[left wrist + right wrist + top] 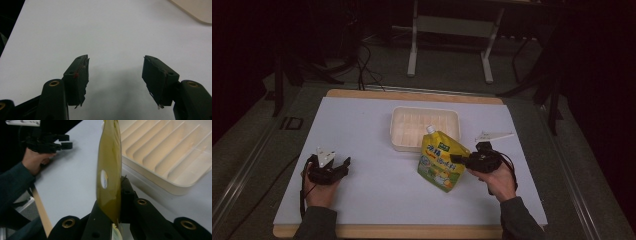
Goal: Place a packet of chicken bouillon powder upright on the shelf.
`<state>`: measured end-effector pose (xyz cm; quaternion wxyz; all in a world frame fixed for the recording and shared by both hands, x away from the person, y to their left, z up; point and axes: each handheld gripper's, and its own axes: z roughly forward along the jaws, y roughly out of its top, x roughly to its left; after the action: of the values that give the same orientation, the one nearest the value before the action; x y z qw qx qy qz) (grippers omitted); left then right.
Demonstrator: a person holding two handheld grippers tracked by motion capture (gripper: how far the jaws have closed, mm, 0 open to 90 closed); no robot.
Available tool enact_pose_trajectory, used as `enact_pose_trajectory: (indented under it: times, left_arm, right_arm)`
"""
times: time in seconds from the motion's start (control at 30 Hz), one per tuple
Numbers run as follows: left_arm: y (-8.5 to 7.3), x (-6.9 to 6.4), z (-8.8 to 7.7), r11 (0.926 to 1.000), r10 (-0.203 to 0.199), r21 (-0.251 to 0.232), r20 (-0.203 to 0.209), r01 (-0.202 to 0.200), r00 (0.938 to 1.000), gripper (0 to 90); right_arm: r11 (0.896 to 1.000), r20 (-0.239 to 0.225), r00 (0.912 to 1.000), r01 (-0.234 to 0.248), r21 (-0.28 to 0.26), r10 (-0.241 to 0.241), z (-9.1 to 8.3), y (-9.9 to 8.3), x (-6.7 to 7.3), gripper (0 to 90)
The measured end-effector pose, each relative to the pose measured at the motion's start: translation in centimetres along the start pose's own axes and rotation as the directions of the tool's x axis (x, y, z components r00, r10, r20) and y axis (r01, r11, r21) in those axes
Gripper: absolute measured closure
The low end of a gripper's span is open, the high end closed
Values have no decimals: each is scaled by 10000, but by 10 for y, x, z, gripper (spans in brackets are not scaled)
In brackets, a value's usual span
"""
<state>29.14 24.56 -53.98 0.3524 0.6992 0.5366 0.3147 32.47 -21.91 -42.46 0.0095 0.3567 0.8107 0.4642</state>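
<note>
Covering most of the wooden table [412,96] is a pale mat [377,195], the largest item; its wooden edge shows along the far and near sides in the high view.

Tray [398,137]: cream plastic, rectangular, ribbed inside, lying flat at the far middle of the mat. The right gripper view shows its ribs and near rim [160,182]; a corner of it shows at the upper right of the left gripper view [197,10].

Pouch [441,160]: yellow-green refill pouch with a white spout at its top, printed front facing the camera. It stands tilted just in front of the tray, its spout end overlapping the tray's near rim in the high view; whether the two touch cannot be told. In the right gripper view the pouch [110,170] is seen edge-on, rising between the jaws.

Right gripper [458,159]: held in the person's right hand [499,182], jaws closed tight on the pouch's right edge, pads pressing both faces [117,207].

Left gripper [343,165]: held in the left hand [319,192] at the near left of the mat, well apart from the pouch. Its jaws stand wide with nothing between them, bare mat beneath [115,75].

Bracket [494,135]: small white piece lying on the mat, right of the tray.
</note>
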Motion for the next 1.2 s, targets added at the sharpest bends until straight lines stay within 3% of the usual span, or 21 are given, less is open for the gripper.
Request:
enact_pose_trajectory:
  times: [0.1,0.67,1.2]
  left_arm:
    - [0,0,0,10000,-1,2,0,1,10000,378]
    - [0,0,0,10000,2,-9,-7,-2,10000,377]
    - [0,0,0,10000,-2,-28,-28,2,10000,377]
  right_arm:
    - [9999,6,9999,135,-58,-135,0,0,3,900]
    - [9971,-978,9952,-159,-749,85,-1,2,14,900]
    - [9805,-959,9953,-302,-1943,116,-14,13,23,900]
